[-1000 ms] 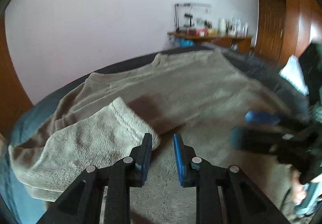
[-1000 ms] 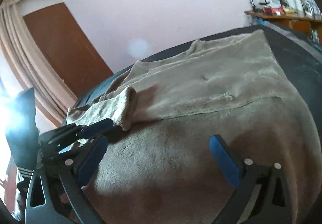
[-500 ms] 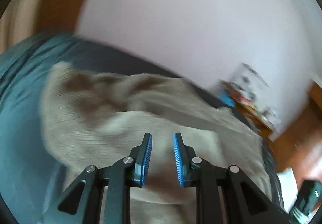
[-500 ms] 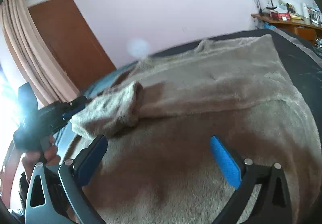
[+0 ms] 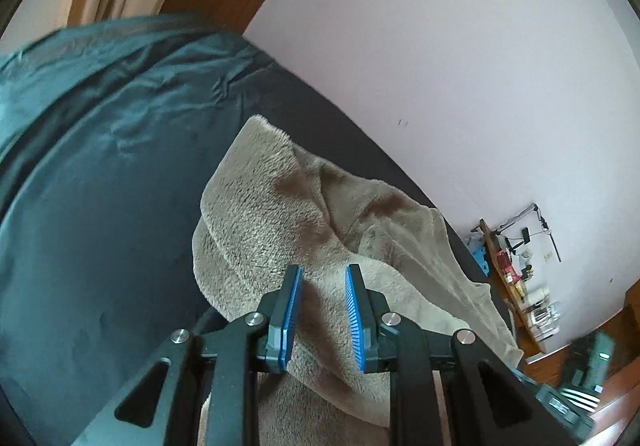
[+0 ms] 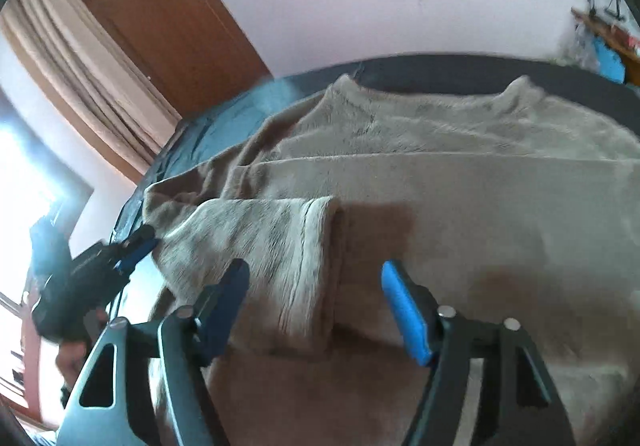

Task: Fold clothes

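A beige fleece sweater [image 5: 280, 213] [image 6: 460, 173] lies spread on a bed with a dark teal sheet [image 5: 100, 185] [image 6: 208, 125]. One sleeve [image 6: 288, 238] is folded in over the body, ribbed cuff toward the middle. My right gripper [image 6: 316, 274] hovers over that cuff. Its jaws are closing, the cuff lies below and between them, and the pads do not press on it. My left gripper [image 5: 325, 310] [image 6: 140, 242] points at the sweater's left edge by the folded shoulder. Its pads leave only a narrow gap, with nothing in it.
A brown wooden door [image 6: 160, 17] and a beige curtain [image 6: 80, 65] stand behind the bed on the left. A cluttered desk [image 5: 516, 278] sits by the pale wall at the far right. A person's hand [image 6: 72, 358] holds the left gripper at the bed's left side.
The left gripper swung off the sleeve to the sweater's left edge and rolled. The right gripper moved left over the folded cuff and its jaws have narrowed.
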`<state>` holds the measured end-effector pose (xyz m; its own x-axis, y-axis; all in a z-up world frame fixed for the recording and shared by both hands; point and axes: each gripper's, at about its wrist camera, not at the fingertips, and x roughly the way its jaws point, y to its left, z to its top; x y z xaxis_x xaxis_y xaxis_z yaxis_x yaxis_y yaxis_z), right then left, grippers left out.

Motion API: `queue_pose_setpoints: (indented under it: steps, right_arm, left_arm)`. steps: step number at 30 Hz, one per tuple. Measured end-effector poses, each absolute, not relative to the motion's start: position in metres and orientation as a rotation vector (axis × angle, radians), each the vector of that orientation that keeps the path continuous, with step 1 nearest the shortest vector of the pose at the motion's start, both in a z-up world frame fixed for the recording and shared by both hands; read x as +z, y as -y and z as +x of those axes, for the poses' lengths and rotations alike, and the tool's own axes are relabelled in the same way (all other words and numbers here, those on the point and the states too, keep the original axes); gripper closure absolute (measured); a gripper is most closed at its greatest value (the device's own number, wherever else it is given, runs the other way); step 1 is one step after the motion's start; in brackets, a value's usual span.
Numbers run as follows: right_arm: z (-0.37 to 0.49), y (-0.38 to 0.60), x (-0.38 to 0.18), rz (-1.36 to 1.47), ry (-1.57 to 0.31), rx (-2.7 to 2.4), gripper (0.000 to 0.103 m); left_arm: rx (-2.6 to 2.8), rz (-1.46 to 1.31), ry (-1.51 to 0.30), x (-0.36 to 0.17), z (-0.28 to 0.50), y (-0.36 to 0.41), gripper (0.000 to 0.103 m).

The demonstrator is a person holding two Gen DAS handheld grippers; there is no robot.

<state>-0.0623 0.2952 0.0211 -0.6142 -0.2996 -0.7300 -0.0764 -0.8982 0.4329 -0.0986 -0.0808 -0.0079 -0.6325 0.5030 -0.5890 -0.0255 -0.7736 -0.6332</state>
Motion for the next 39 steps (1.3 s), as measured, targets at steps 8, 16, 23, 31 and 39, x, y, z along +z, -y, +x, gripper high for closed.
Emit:
queue_pose_setpoints:
  steps: [8,16,23,31,39]
  right_arm:
    - [-0.097,-0.266,-0.013,1.432,0.449,-2.629,0.031]
    - [-0.103,-0.242,-0.001,1.406,0.293,-2.649,0.086]
    - [-0.108,-0.239,0.051,1.197,0.3,-2.709,0.089]
    - [-0.105,-0.272,0.14,0.846,0.286,-2.927,0.09]
    - [-0.061,-0.364,0.15,0.746,0.456,-3.177,0.09]
  left_arm:
    - [2.48,-1.131,0.982,-0.009,-0.091,0.101,0.08]
    - [2.481,-1.23,1.057,-0.021,-0.097,0.113,0.08]
    - [2.508,-1.246,1.023,-0.027,-0.1,0.112,0.079]
    - [2.578,-1.238,0.917,-0.029,-0.106,0.101,0.042]
    - [2.611,-1.238,0.643,-0.029,-0.116,0.069,0.042]
